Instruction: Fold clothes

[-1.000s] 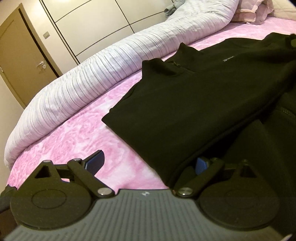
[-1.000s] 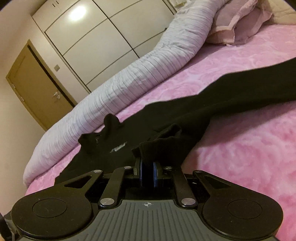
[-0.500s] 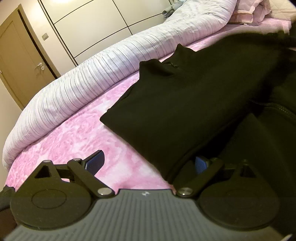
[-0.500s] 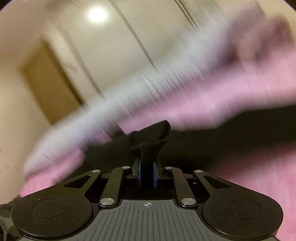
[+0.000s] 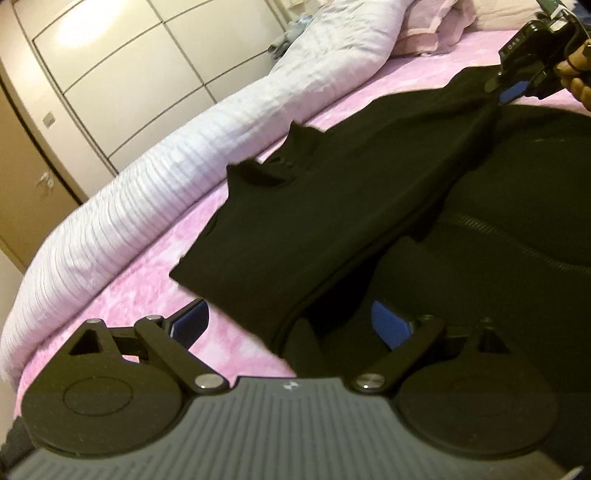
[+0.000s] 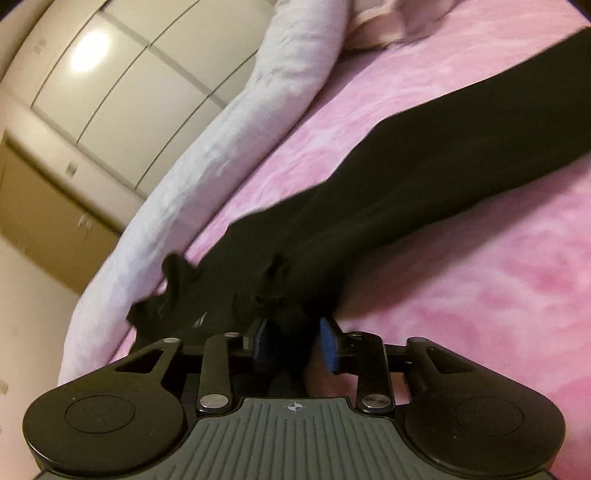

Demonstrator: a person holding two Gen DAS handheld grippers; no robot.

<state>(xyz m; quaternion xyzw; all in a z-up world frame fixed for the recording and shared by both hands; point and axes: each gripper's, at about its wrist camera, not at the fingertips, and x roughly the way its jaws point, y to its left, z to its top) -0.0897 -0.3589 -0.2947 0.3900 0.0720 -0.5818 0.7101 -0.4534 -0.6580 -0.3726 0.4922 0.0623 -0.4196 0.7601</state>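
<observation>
A black sweater (image 5: pixel 332 206) lies on the pink bedspread (image 5: pixel 129 288), collar (image 5: pixel 273 173) toward the rolled duvet. My left gripper (image 5: pixel 291 325) stands open and wide, with the sweater's lower edge lying loose between its fingers. In the right wrist view the long black sleeve (image 6: pixel 443 155) runs in from the upper right, and its cuff (image 6: pixel 291 317) sits between the blue pads of my right gripper (image 6: pixel 295 343). Those jaws are opening and the pads stand clear of the cloth. The right gripper (image 5: pixel 511 92) also shows at the sweater's far side, held by a hand (image 5: pixel 576 74).
A rolled white duvet (image 5: pixel 184 166) runs along the bed's far side, with pink pillows (image 5: pixel 432 26) at its end. Behind stand a pale wardrobe (image 5: pixel 129 66) and a brown door (image 5: pixel 29 177). More dark cloth with a zip line (image 5: pixel 498 236) lies at the right.
My right gripper swept the sleeve cuff over the sweater's body, then its jaws parted off the cuff. My left gripper stayed open and shifted, and the sweater now sits further right in its view.
</observation>
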